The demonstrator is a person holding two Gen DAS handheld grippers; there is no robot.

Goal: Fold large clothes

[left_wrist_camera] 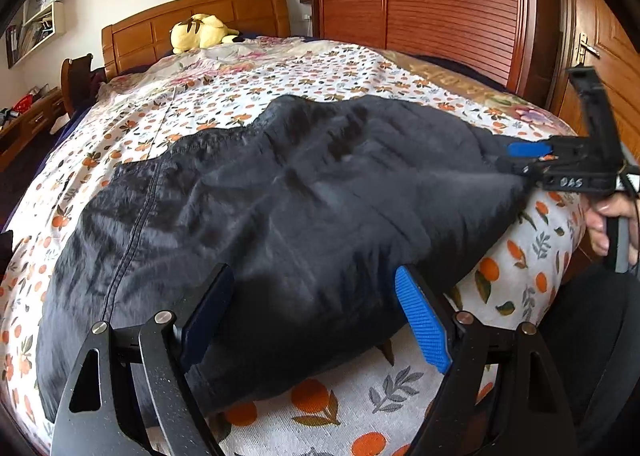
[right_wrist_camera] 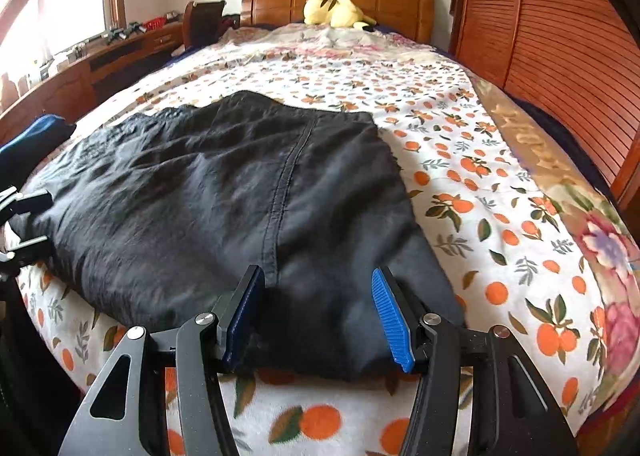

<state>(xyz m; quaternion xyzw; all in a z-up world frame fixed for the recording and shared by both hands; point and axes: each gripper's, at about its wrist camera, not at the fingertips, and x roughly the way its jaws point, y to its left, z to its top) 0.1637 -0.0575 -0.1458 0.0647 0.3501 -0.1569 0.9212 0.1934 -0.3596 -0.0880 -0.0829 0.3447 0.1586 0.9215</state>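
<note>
The left gripper [left_wrist_camera: 316, 316] has black, speckled linkage arms with triangular cut-outs, silver round screws and ribbed blue pads [left_wrist_camera: 424, 320]. The right gripper [right_wrist_camera: 318, 312] looks alike; pale markings show on its black frame, held by a bare-skinned hand [left_wrist_camera: 612, 220].

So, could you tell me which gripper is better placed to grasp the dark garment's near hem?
Right, marginally: the right gripper is open with the seamed near hem of the dark garment between its fingers. The left gripper also straddles the hem, open, so it is close.

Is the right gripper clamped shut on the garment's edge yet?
No: the right gripper has its blue pads spread wide either side of the black garment, not pinching it.
</note>
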